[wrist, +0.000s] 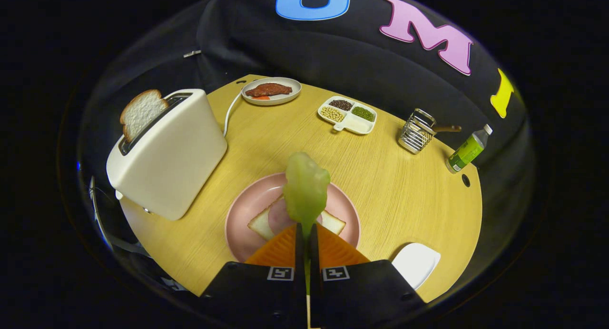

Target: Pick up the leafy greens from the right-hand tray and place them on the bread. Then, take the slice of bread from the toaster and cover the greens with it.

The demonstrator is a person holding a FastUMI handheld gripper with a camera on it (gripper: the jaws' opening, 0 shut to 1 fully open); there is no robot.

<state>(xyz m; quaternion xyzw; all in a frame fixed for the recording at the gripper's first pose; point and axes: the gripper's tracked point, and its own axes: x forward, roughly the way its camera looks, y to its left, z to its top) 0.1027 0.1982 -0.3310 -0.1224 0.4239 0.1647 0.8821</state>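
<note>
Bench (pixel 380 186): round wooden top, spreading out ahead of the claw and carrying everything here.
Toaster (pixel 169 153): white, standing ahead and to the left of the claw, its cord trailing off beyond it.
Bread slice in toaster (pixel 141 112): sticking up out of the slot at the toaster's far end.
Pink plate (pixel 242 214): lying just ahead of the fingers, partly hidden by them.
Bread on plate (pixel 261 223): lying flat on the pink plate with a pink round slice on top, directly below the greens.
White tray (pixel 415 264): sitting just right of the claw.
Leafy greens (pixel 306 188): standing up from the fingertips, hanging over the bread on the plate.
Claw (pixel 307 230): fingers pressing together on the lower end of the greens, gripping them.
Far side: oval plate with meat (pixel 271 91), divided dish of beans (pixel 347 114), wire holder (pixel 417 131), bottle (pixel 467 150).
</note>
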